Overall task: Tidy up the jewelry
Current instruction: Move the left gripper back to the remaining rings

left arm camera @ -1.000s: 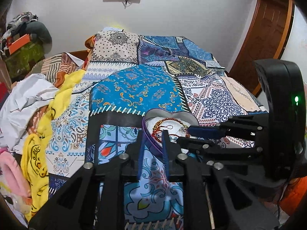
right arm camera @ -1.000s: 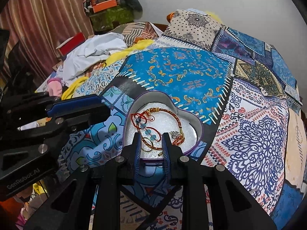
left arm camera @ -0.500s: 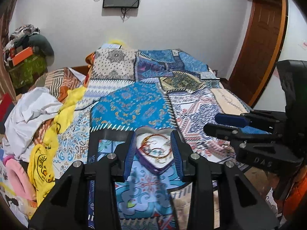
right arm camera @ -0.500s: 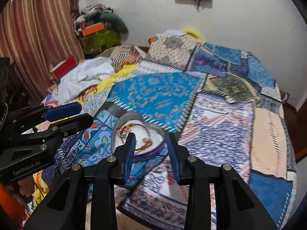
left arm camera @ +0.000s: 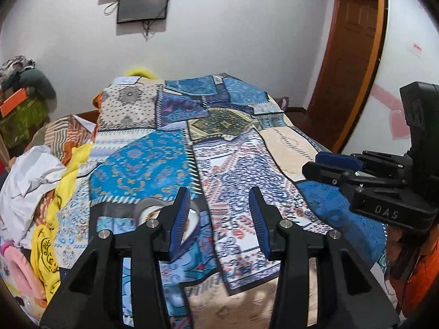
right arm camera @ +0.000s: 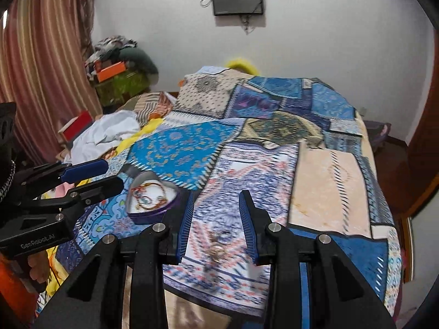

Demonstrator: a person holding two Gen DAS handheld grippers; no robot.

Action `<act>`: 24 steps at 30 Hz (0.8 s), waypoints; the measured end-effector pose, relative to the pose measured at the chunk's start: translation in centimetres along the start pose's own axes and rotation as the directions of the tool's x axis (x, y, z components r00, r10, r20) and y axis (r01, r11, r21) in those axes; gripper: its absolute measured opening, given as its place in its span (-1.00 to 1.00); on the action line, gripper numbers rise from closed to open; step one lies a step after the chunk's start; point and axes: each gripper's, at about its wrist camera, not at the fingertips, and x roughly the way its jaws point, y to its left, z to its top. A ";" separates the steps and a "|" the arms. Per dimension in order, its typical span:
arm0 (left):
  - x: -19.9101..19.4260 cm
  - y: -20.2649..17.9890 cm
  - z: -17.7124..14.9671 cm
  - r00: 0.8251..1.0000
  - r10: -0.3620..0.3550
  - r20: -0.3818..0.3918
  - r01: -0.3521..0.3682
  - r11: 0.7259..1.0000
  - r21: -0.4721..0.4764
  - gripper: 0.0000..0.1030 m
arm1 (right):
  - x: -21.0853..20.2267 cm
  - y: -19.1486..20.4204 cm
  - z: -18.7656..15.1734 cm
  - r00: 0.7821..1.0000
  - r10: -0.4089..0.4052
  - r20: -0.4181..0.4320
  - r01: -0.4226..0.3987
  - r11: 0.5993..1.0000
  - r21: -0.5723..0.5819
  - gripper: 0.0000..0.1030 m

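A heart-shaped purple box with red and gold jewellery on its white lining lies on the patchwork bedspread. In the left wrist view the box is half hidden behind the left finger. My left gripper hangs above the bedspread to the right of the box, its jaws opening with nothing between them. My right gripper is open and also empty. Below its fingers, a few small blurred trinkets lie on the cloth. Each gripper shows in the other's view: right gripper, left gripper.
White and yellow clothes are heaped along the bed's left side, with a pink item near the corner. A striped curtain and a cluttered stand are at the left, and a wooden door at the right. The bed's near edge is just below the fingers.
Both grippers have drawn back and up from the heart-shaped box, which now sits smaller and to the left of each. Both pairs of jaws stand wider than before.
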 end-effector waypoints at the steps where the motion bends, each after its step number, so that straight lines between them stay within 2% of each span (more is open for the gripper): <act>1: 0.3 -0.5 0.1 1.000 -0.005 -0.006 0.005 1.000 0.008 -0.16 | -0.3 -0.7 -0.1 1.000 -0.003 0.006 0.002 1.000 0.016 -0.40; 7: 2.2 -2.5 -0.2 0.998 -0.031 -0.049 0.033 0.999 0.031 -0.16 | -0.9 -3.5 -0.9 1.000 -0.030 0.005 0.030 0.997 0.064 -0.40; 12: 4.2 -3.4 -1.0 0.994 -0.051 -0.095 0.054 0.998 0.027 -0.16 | -0.4 -5.0 -2.0 0.999 -0.036 -0.029 0.038 0.996 0.085 -0.40; 19: 7.1 -4.3 -2.9 0.974 -0.110 -0.196 0.111 0.994 -0.007 -0.16 | 1.3 -5.8 -3.9 0.996 -0.012 -0.093 0.022 0.994 0.107 -0.40; 24: 8.2 -5.4 -3.7 0.966 -0.131 -0.225 0.135 0.991 -0.002 -0.16 | 2.2 -6.3 -5.0 0.992 0.008 -0.126 0.009 0.992 0.128 -0.40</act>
